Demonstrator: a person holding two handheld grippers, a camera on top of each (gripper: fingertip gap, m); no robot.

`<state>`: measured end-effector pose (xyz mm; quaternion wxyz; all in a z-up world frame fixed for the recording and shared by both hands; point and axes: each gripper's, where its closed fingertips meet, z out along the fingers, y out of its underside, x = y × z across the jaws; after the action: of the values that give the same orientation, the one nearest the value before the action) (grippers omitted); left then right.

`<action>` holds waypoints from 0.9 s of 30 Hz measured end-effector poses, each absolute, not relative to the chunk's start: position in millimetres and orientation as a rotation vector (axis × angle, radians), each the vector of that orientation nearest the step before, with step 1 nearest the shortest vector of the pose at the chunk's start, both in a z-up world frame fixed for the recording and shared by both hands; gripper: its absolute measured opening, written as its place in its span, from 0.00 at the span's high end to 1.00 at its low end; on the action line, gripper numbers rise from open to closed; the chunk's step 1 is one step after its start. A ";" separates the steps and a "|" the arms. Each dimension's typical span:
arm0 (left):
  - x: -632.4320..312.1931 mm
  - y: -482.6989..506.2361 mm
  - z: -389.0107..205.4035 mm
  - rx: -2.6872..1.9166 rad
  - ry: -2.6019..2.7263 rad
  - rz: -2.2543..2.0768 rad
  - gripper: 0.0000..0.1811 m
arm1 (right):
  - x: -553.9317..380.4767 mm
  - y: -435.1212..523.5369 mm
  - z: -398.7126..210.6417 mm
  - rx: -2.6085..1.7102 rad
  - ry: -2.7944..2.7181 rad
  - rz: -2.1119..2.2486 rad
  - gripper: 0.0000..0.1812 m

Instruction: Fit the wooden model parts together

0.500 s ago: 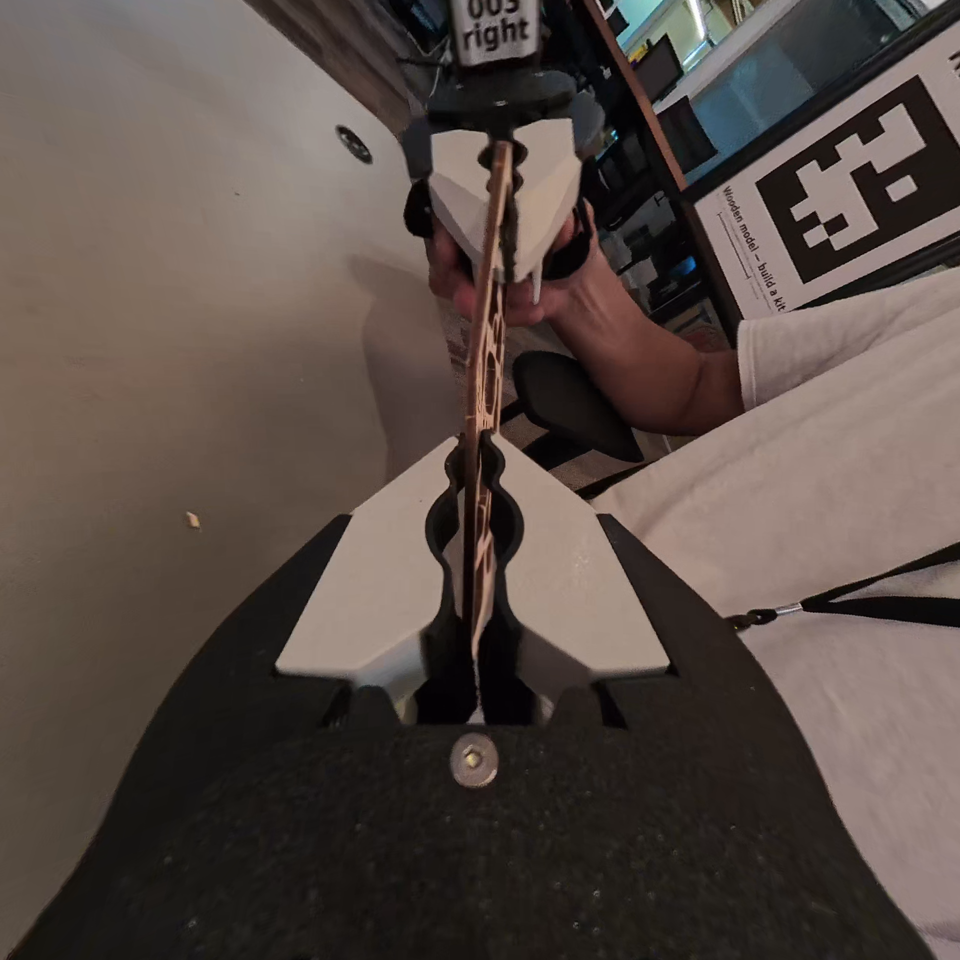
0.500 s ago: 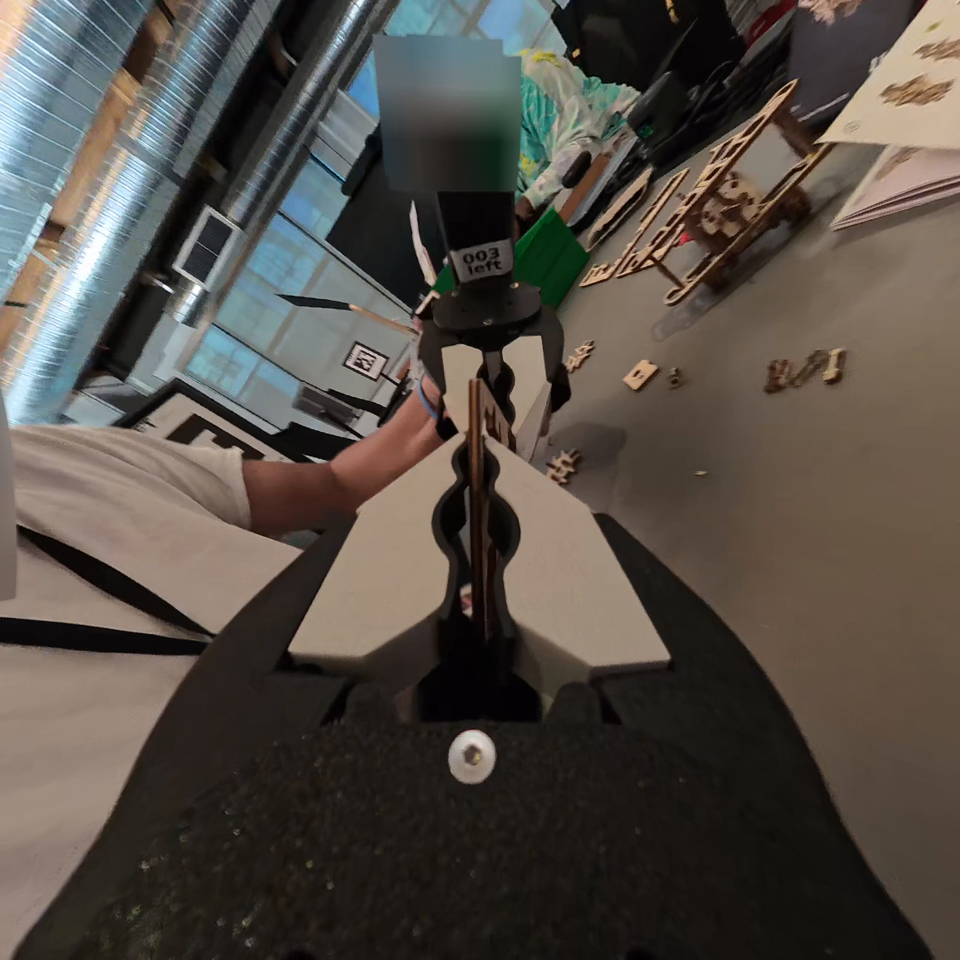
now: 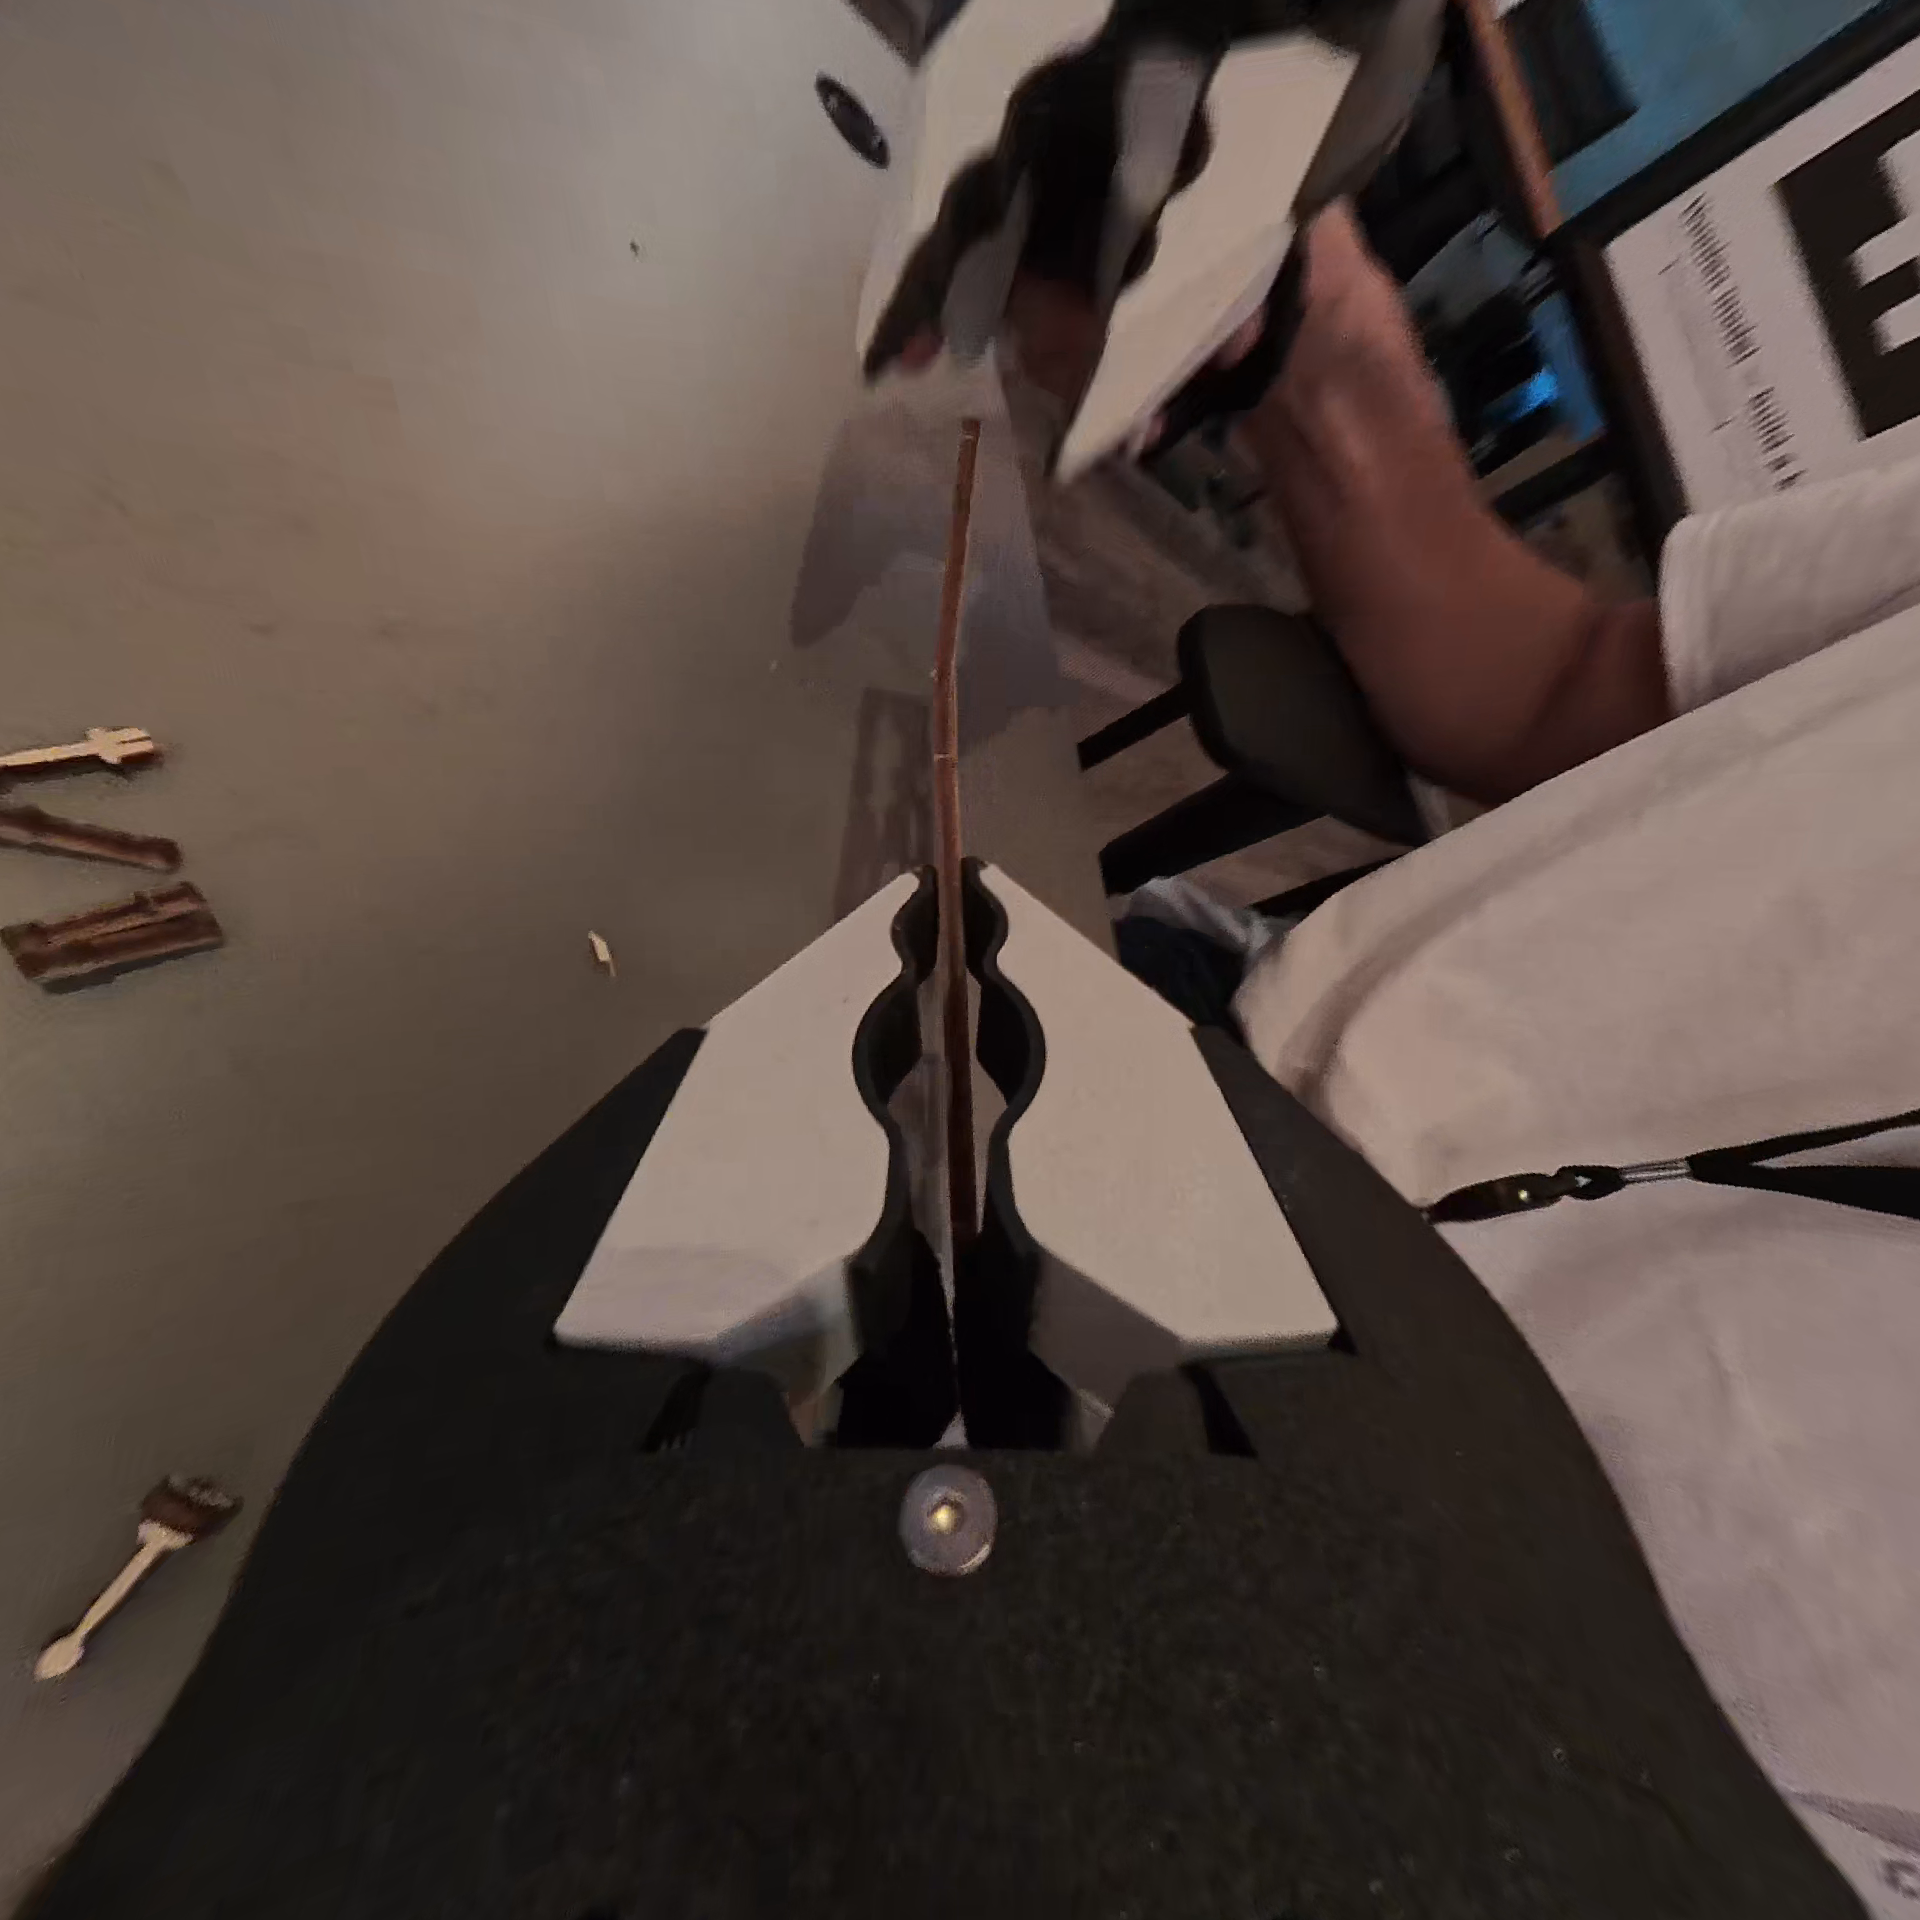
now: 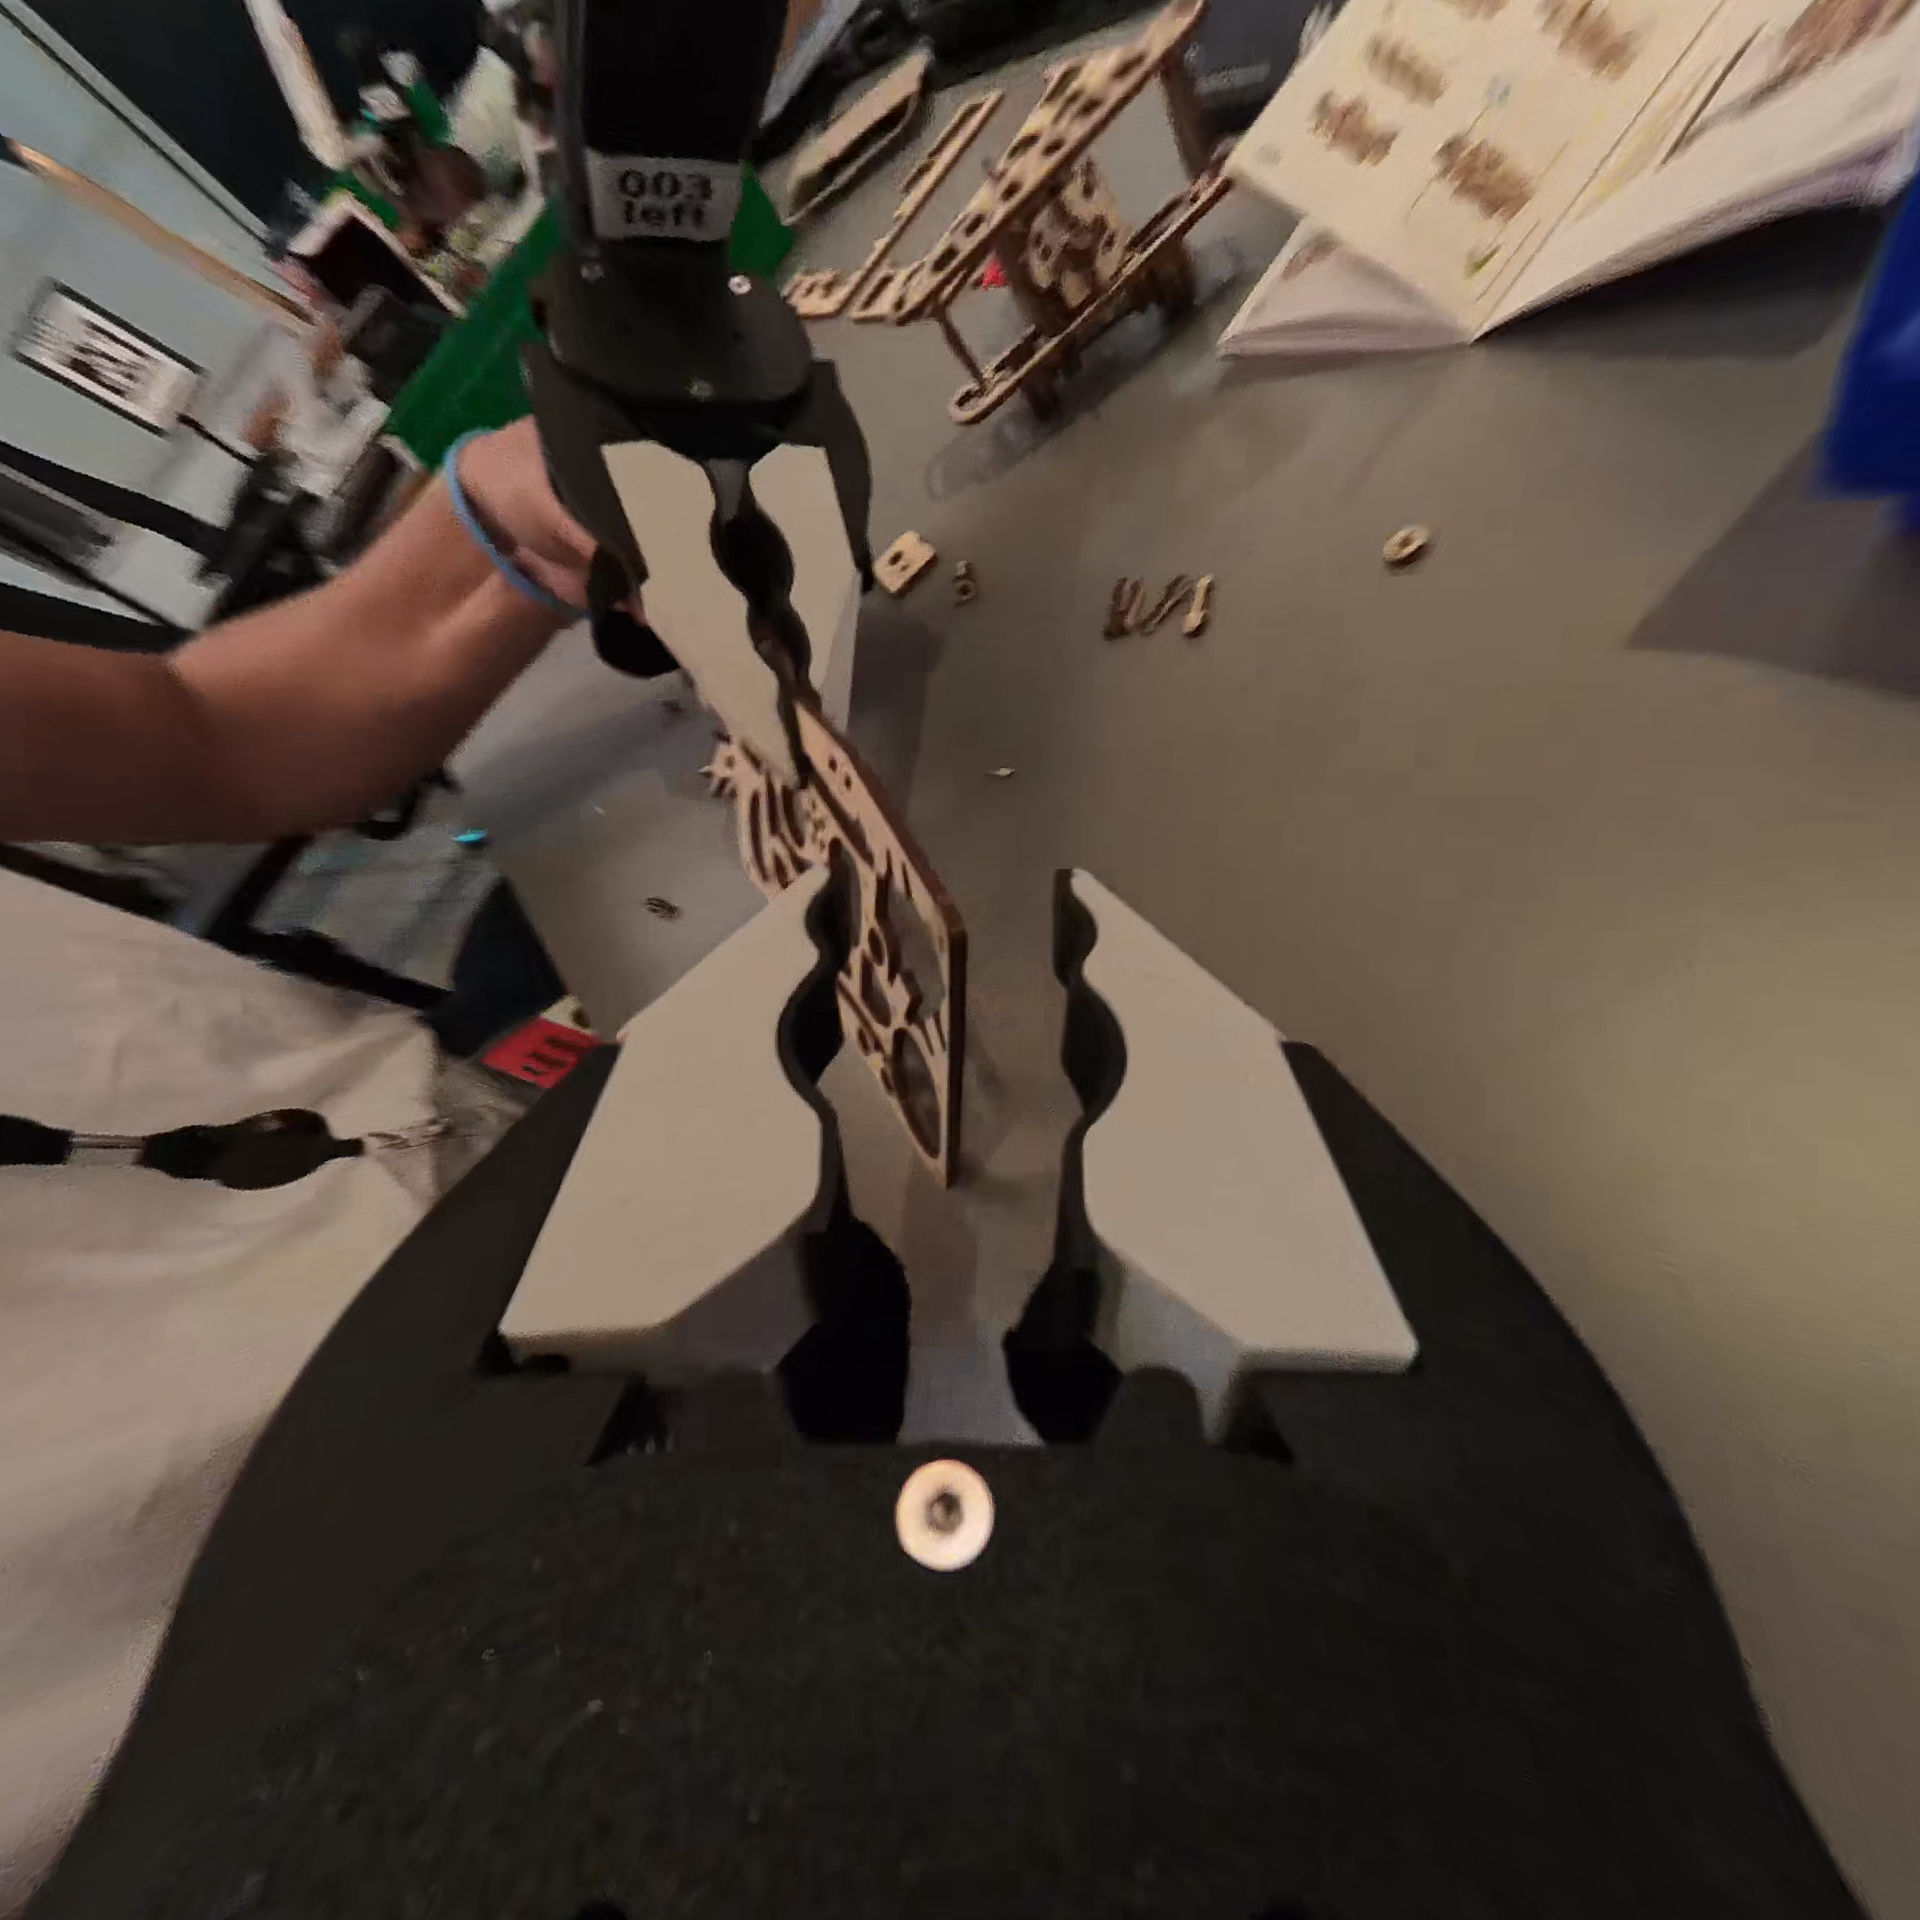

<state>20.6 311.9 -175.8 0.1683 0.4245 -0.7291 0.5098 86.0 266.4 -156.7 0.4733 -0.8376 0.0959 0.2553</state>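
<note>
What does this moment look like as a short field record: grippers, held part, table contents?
left gripper: shut on the wooden panel, gripping one end
right gripper: open, jaws apart either side of the panel's free end, not gripping
panel: thin, laser-cut with holes, held above the table
table: grey; partly built wooden model, loose small wooden pieces, open instruction booklet

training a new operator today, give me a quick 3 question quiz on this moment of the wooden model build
1. True or false: the right gripper is shut on the wooden panel.
2. Which gripper holds the panel? A) left B) right C) neither
3. Fill in: beyond the grippers, a partly built wooden model stands on the grey ____.

Key: 1 false, its fingers stand apart around the panel. 2 A, the left gripper clamps it edge-on. 3 table.
</note>
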 end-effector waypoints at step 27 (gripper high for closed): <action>25.3 298.1 -190.1 1.148 -2.273 1.378 0.99 | 45.2 298.1 -182.3 -2.236 -0.098 0.420 0.96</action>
<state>25.3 298.1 -190.1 0.1227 0.3934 -0.7792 0.4722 45.2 298.1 -182.3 0.4190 -0.8915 -0.0390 0.1676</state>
